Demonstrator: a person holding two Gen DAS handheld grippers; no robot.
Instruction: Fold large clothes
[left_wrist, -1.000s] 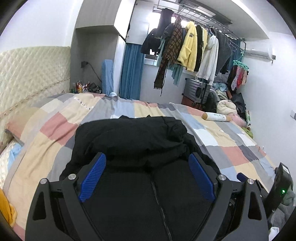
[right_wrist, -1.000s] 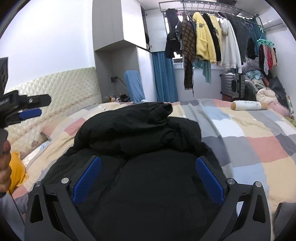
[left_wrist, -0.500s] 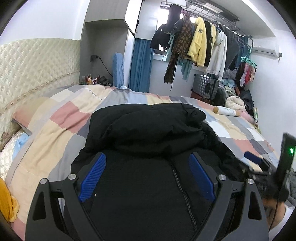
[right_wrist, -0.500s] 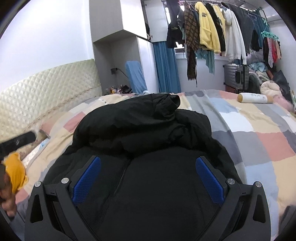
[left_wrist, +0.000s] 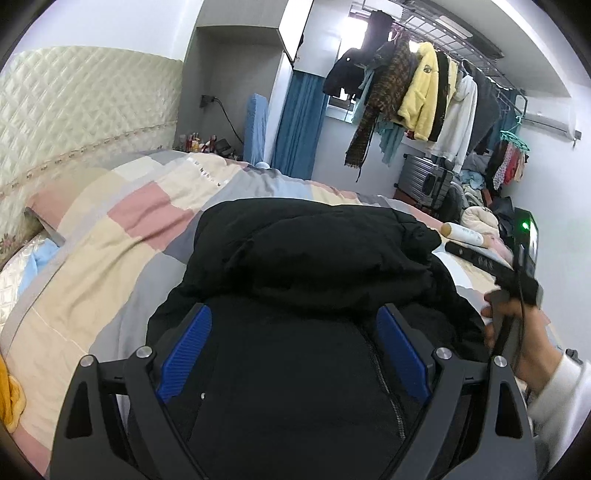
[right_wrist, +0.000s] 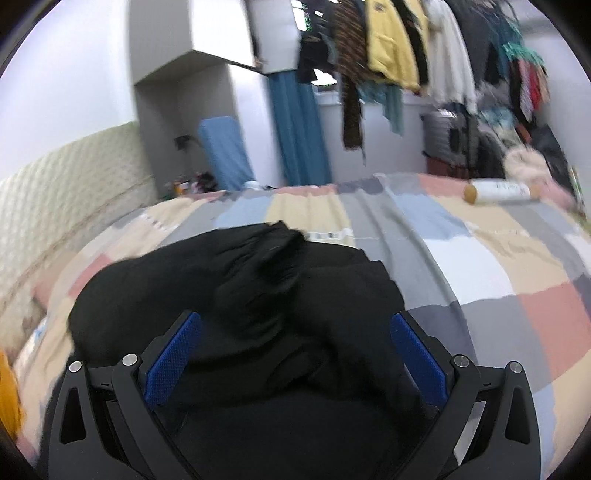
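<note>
Holding both grippers low over the bed, we kept the jaws of each one wide apart, with nothing pressed between the blue pads. The left gripper (left_wrist: 293, 350) hovered above the near, flat part of the jacket (left_wrist: 295, 280), where the zipper (left_wrist: 384, 376) ran toward us. We judged that the open jaws were there to take an edge for the next fold. The right gripper (right_wrist: 293, 360) also stood open over the jacket (right_wrist: 240, 295), more to its right side, and its view was blurred. In the left view our right hand (left_wrist: 517, 332) gripped the handle of that tool, just beside the jacket.

The jacket lay bunched in the middle of the bed (left_wrist: 122, 236), its far part heaped upon the near part, so the folding looked only partly done. Farther off a white roll (right_wrist: 498, 191) rested on the cover, well apart from the jacket. Behind the bed, clothes (left_wrist: 424, 92) hung on a rack.
</note>
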